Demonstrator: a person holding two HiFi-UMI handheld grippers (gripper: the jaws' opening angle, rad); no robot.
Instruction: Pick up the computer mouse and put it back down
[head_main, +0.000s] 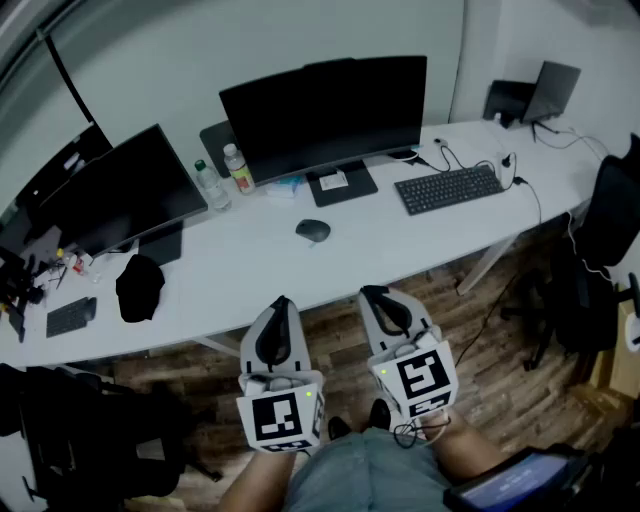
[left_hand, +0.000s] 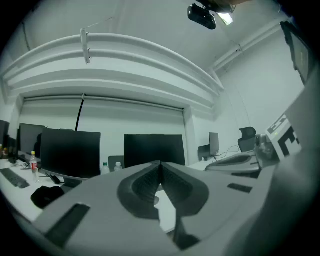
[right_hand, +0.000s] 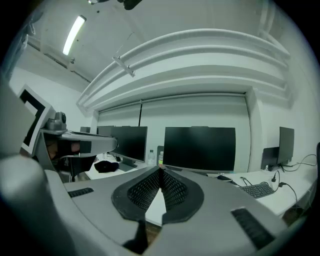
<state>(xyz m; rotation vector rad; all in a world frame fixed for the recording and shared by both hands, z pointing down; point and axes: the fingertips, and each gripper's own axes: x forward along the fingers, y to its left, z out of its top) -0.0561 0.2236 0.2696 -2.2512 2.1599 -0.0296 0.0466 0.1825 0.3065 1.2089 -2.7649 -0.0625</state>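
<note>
Just short of the white desk (head_main: 400, 240), the left gripper (head_main: 280, 302) and right gripper (head_main: 374, 294) are hovering, jaws together and empty. The computer mouse (head_main: 313, 230) is lying untouched on it ahead, so the reach is only beginning: one gripper needs opening and moving forward.

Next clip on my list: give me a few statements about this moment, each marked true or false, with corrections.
1. The mouse lies on the desk, untouched. True.
2. The right tongs stand open. False: they are shut, with nothing between them.
3. The keyboard lies left of the mouse in the head view. False: it lies to the right.
4. Two bottles stand beside the wide monitor. True.
5. The left tongs are shut and empty. True.
</note>
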